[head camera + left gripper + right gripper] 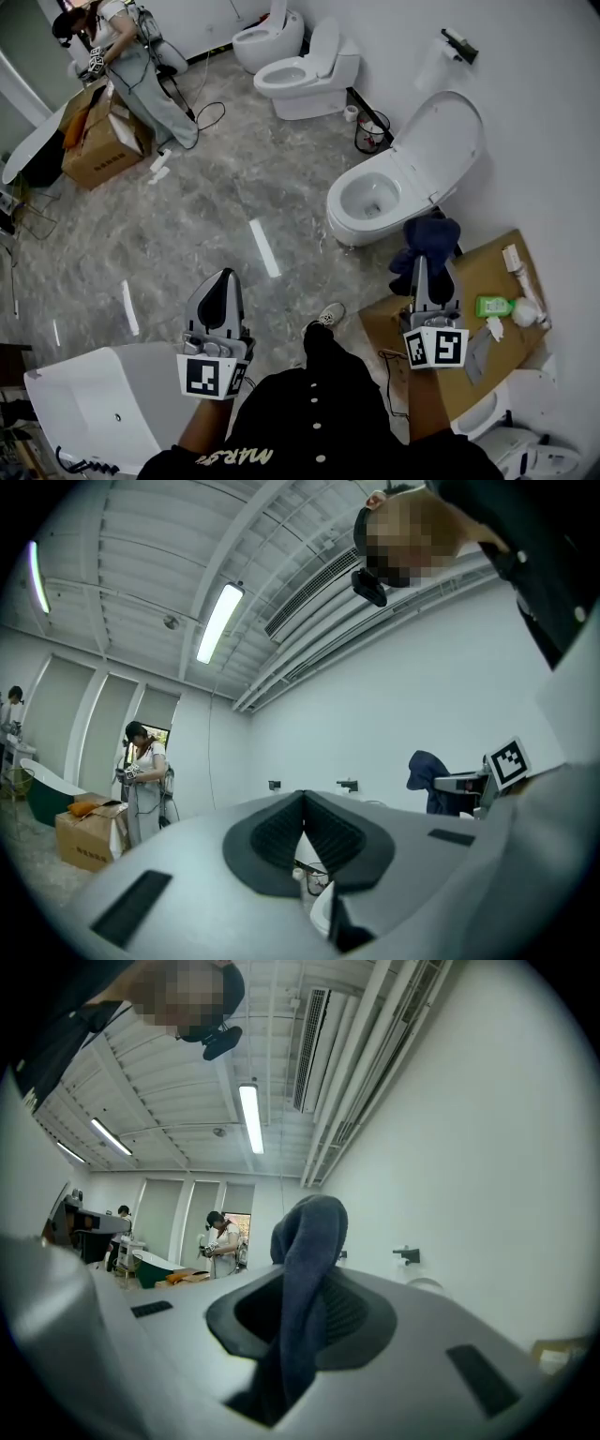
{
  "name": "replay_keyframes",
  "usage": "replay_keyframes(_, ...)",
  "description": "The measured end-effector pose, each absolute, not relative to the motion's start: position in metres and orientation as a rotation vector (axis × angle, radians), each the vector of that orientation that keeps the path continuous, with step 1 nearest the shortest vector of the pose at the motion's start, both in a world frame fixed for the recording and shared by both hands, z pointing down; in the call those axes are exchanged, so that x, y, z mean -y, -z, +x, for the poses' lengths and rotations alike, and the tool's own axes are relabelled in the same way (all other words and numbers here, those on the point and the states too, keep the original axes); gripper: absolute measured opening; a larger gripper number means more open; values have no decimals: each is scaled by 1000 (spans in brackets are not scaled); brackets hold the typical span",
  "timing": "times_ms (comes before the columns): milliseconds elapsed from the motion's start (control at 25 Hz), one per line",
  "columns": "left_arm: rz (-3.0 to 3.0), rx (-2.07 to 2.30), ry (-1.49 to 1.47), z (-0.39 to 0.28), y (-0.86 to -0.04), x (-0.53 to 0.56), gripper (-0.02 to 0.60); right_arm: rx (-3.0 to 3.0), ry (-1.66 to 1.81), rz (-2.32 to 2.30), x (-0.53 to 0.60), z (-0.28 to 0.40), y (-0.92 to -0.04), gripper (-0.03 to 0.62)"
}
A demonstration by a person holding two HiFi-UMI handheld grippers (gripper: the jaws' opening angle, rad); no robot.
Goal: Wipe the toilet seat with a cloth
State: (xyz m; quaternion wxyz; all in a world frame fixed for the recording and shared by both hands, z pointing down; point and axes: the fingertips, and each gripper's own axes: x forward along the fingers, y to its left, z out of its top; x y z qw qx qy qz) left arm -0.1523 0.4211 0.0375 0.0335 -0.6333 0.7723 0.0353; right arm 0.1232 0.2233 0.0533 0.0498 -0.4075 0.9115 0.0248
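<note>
The right gripper (431, 274) is clamping its jaws on a fold of the dark cloth (307, 1269), which is probably soft, light and floppy. It is hanging at five o'clock from the toilet seat (345, 214). The left gripper (223, 281) is holding its jaws together, empty.

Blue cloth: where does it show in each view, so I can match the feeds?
Head view: blue cloth, right of centre, in the right gripper, beside the open toilet.
Left gripper view: right of middle, against the wall.
Right gripper view: centre, between the jaws.
Shared landmark: the standing person, in all three.
</note>
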Motion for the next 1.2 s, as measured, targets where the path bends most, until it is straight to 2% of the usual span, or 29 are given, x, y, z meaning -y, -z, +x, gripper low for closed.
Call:
replay_keyframes(560,-2009,-2315,-134,-195,-26,-261,11,-2716,-75,-1337,-74,101,-39,74)
replay_keyframes(1200,-2349,-2072,-132,-159,-45,-107,11,-2633,-112,-1671,-6,156,-58,74)
